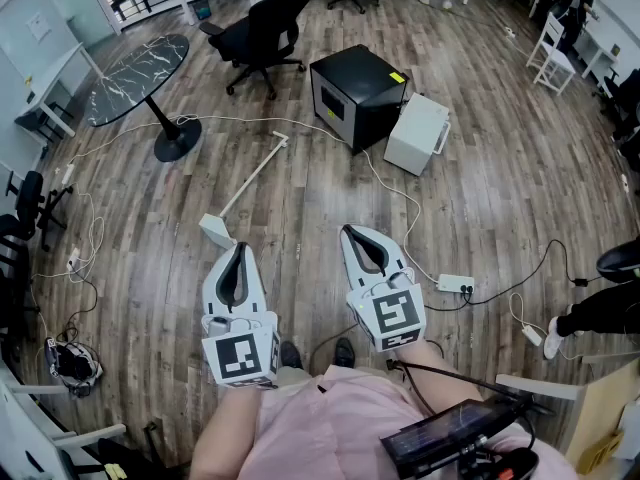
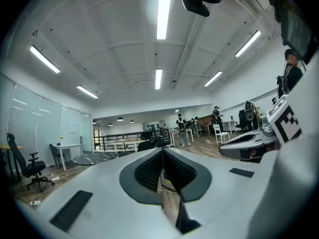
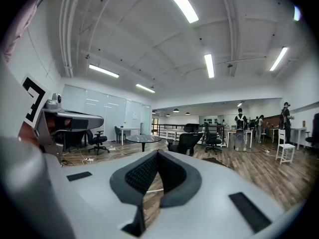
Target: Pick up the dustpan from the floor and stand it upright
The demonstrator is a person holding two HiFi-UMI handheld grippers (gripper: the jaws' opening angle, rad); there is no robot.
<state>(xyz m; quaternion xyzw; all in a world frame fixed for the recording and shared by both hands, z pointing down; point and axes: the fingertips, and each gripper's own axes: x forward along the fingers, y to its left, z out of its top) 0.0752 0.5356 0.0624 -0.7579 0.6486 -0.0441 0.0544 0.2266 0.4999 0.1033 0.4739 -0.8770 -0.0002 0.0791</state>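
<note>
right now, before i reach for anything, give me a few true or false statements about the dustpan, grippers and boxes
1. The dustpan lies on the floor, handle down. True.
2. The left gripper grips the dustpan's handle. False: its jaws are together on nothing, and the dustpan lies just ahead of it.
3. The right gripper is shut and empty. True.
4. The black box sits on top of the white box. False: both stand on the floor, side by side.
</note>
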